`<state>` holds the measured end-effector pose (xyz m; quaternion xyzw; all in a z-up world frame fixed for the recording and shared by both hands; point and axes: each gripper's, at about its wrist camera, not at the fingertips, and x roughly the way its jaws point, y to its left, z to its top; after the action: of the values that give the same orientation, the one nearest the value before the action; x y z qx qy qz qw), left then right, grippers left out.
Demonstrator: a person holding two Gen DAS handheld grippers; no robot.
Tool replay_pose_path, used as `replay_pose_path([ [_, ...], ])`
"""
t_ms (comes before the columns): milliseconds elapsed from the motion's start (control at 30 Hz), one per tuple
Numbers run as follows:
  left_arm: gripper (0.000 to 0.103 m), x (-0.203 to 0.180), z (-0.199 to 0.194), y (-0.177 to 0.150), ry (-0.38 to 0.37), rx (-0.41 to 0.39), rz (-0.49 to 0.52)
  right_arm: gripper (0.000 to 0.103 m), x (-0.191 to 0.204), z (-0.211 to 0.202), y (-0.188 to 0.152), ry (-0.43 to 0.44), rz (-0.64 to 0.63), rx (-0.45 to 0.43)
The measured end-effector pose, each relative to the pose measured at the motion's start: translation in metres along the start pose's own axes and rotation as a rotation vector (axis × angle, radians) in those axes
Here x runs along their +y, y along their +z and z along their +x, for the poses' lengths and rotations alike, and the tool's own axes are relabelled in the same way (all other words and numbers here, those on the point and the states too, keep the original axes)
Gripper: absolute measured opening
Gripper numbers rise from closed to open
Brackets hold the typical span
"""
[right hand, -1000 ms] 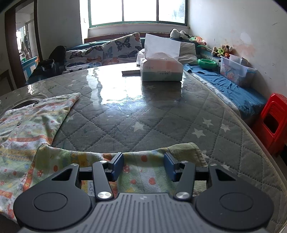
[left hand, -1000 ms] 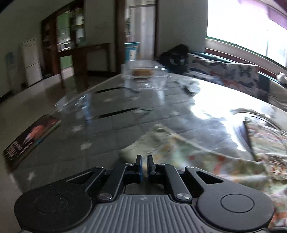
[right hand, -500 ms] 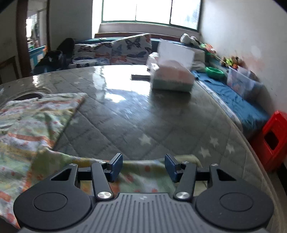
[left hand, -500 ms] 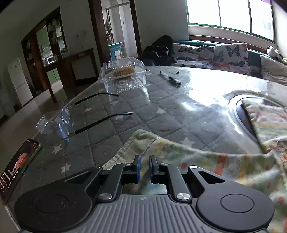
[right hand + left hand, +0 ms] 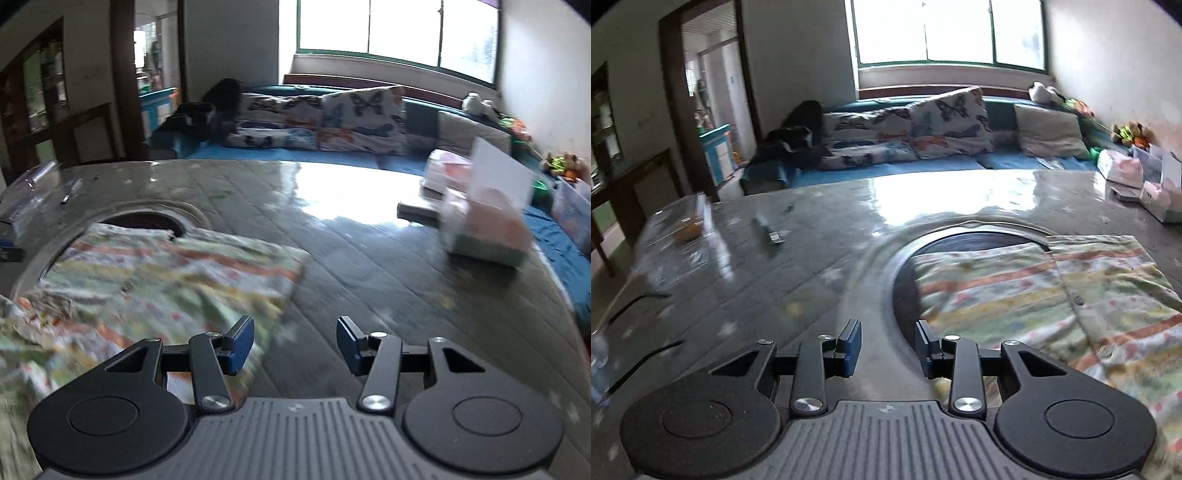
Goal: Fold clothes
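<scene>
Garment [image 5: 1052,295] right of left gripper [image 5: 887,347]

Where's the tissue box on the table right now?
In the right wrist view the tissue box sits at the right side of the table, near its far edge, beyond the open right gripper and well clear of the patterned garment.

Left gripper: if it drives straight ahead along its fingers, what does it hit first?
Probably the grey quilted star-print table cover. The open left gripper points low across it, toward the round dark recess. The striped floral cloth lies just right of that line. Depth is unclear.
</scene>
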<state>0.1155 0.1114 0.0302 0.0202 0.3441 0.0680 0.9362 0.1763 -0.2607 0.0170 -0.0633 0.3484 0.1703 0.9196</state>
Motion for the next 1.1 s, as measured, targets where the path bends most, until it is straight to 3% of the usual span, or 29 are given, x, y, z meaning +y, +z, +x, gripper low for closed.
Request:
replay_pose_path([
  [267, 0.035, -0.025, 0.056, 0.026, -0.041, 0.045, 0.038, 0.044, 0.008, 0.048, 0.027, 0.035, 0.004, 0.040],
  [400, 0.044, -0.025, 0.076, 0.032, -0.042, 0.062, 0.035, 0.041, 0.007, 0.067, 0.032, 0.043, 0.020, 0.066],
  [600, 0.042, -0.026, 0.096, 0.035, -0.064, 0.082, 0.040, 0.035, 0.004, 0.089, 0.036, 0.054, 0.039, 0.096],
  [767, 0.020, -0.028, 0.101, 0.037, -0.094, 0.076, 0.059, 0.025, 0.005, 0.097, 0.040, 0.052, 0.033, 0.103],
  [800, 0.013, -0.029, 0.102, 0.038, -0.093, 0.074, 0.061, 0.021, 0.004, 0.098, 0.041, 0.051, 0.035, 0.102],
  [833, 0.008, -0.030, 0.103, 0.039, -0.092, 0.073, 0.063, 0.009, 0.004, 0.098, 0.042, 0.050, 0.038, 0.099],
  [1100, 0.002, -0.031, 0.107, 0.049, -0.067, 0.040, 0.057, 0.004, 0.009, 0.103, 0.055, 0.038, 0.009, 0.057],
])
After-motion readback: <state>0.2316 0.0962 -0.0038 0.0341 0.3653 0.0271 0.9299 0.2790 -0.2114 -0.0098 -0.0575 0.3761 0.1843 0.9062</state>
